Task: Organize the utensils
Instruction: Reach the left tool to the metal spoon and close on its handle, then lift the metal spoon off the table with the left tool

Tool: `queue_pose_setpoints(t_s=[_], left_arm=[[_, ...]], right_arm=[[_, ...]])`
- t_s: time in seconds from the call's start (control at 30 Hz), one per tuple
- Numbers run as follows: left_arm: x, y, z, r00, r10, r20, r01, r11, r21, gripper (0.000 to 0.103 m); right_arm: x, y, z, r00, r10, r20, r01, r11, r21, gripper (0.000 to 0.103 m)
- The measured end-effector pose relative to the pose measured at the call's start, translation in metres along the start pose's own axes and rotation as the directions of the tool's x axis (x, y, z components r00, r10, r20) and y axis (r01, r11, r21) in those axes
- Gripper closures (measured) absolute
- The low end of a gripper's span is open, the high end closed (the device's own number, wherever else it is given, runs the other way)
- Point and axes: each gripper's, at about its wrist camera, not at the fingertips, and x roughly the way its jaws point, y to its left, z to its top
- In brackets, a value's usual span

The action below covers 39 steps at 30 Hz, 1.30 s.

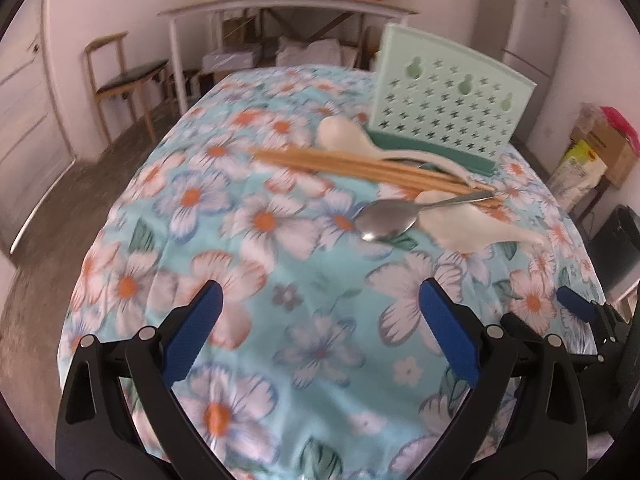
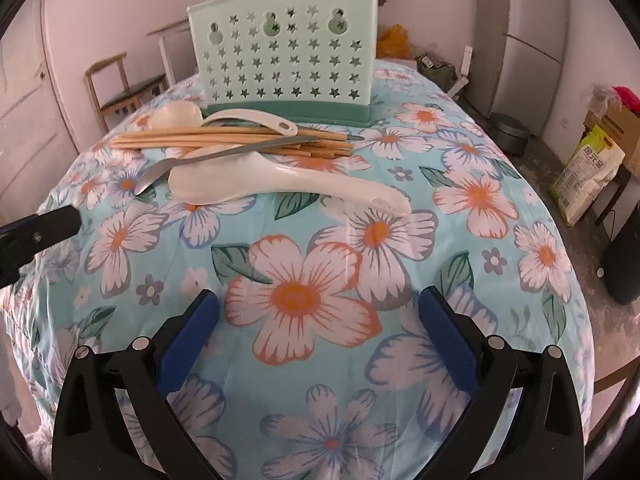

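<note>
A mint-green utensil holder (image 2: 284,60) with star-shaped holes stands upright at the far side of the flowered table (image 2: 304,288); the left wrist view has the utensil holder (image 1: 444,108) at the far right. In front of it lie several wooden chopsticks (image 2: 232,140), a metal spoon (image 2: 216,156), a white rice paddle (image 2: 288,184) and a white ladle (image 2: 224,116). In the left wrist view the metal spoon (image 1: 386,220) rests over the chopsticks (image 1: 360,166). My left gripper (image 1: 320,300) hovers open over bare cloth. My right gripper (image 2: 318,308) is open too, short of the paddle. Both hold nothing.
A wooden chair (image 1: 120,76) and a long shelf table (image 1: 280,8) stand behind the table at the left. A fridge (image 2: 528,32), a rice bag (image 2: 588,172) and boxes line the right wall. The right gripper's finger (image 1: 576,306) shows at the left view's right edge.
</note>
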Motion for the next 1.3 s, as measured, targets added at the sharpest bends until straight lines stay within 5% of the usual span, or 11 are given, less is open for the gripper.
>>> queue_pose_setpoints(t_s=[0.13, 0.23, 0.37, 0.57, 0.9, 1.03, 1.17, 1.3], left_arm=[[0.004, -0.014, 0.006, 0.998, -0.008, 0.063, 0.001, 0.993, 0.12, 0.011], [0.016, -0.024, 0.011, 0.999, -0.009, 0.048, -0.001, 0.978, 0.208, 0.032], [0.04, -0.03, 0.018, 1.0, -0.018, -0.011, 0.02, 0.96, 0.28, 0.045], [0.06, -0.053, 0.021, 0.999, 0.026, -0.024, -0.011, 0.883, 0.468, 0.049], [0.062, -0.079, 0.012, 0.999, 0.043, 0.013, -0.042, 0.79, 0.612, 0.096], [0.046, -0.083, 0.004, 0.998, 0.057, 0.021, -0.057, 0.752, 0.657, 0.101], [0.021, -0.076, 0.0, 0.999, -0.007, -0.048, 0.036, 0.774, 0.633, 0.101], [0.006, -0.049, 0.002, 0.985, -0.072, -0.156, 0.141, 0.856, 0.497, 0.101]], right_arm=[[-0.01, 0.004, -0.009, 0.999, -0.001, 0.046, 0.0, 1.0, 0.009, 0.006], [-0.016, 0.003, -0.018, 0.997, 0.006, 0.081, -0.007, 1.0, 0.013, 0.006], [-0.011, -0.003, -0.017, 0.995, 0.016, 0.096, -0.017, 1.0, 0.009, 0.006], [-0.008, -0.005, -0.016, 0.994, 0.03, 0.109, -0.03, 1.0, 0.003, 0.006], [-0.008, -0.005, -0.017, 0.993, 0.035, 0.114, -0.035, 0.999, 0.001, 0.006], [-0.007, -0.005, -0.018, 0.993, 0.034, 0.114, -0.035, 0.999, 0.002, 0.006], [-0.007, -0.005, -0.017, 0.993, 0.034, 0.115, -0.035, 0.999, 0.002, 0.006], [-0.007, -0.005, -0.018, 0.993, 0.034, 0.115, -0.034, 0.999, 0.002, 0.006]])
